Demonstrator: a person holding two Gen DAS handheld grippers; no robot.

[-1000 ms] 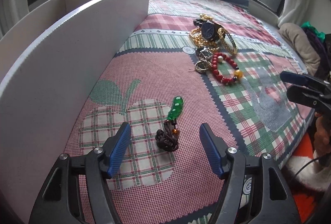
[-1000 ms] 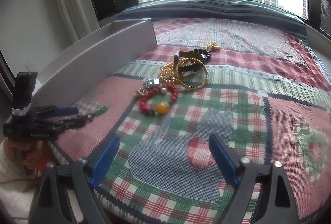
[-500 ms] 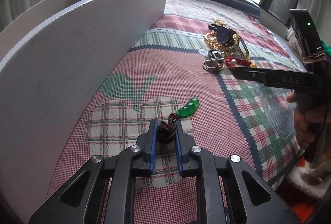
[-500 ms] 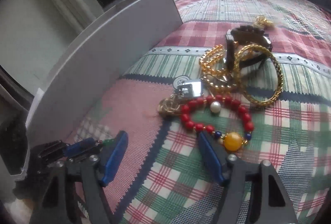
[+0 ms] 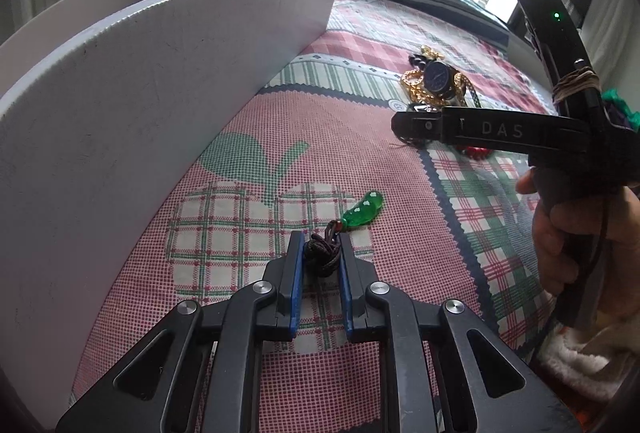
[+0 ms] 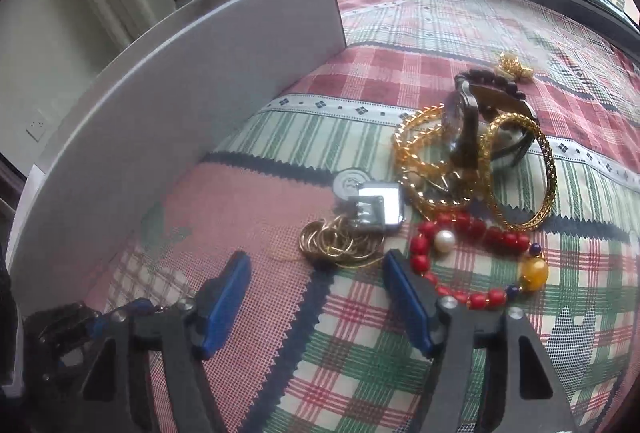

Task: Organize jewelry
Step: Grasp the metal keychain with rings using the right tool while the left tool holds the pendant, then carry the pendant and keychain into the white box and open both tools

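The green pendant (image 5: 363, 211) lies on the patchwork cloth (image 5: 248, 137), near the white box wall (image 5: 140, 105); the left gripper (image 5: 320, 260) pinches its dark knotted cord (image 5: 320, 257). Farther right, the right gripper (image 6: 316, 273), jaws just narrowing around nothing, stands spread before the gold rings (image 6: 334, 243).

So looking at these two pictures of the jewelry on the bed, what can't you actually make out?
- Inside of the white box: both views, hidden by its own near wall.
- Red bead bracelet: left wrist view, mostly behind the right gripper.
- Watch dial: too small there; edge-on and blurred in the right wrist view.
- Green pendant, whose knotted cord the left gripper pinches: unseen in the right wrist view.
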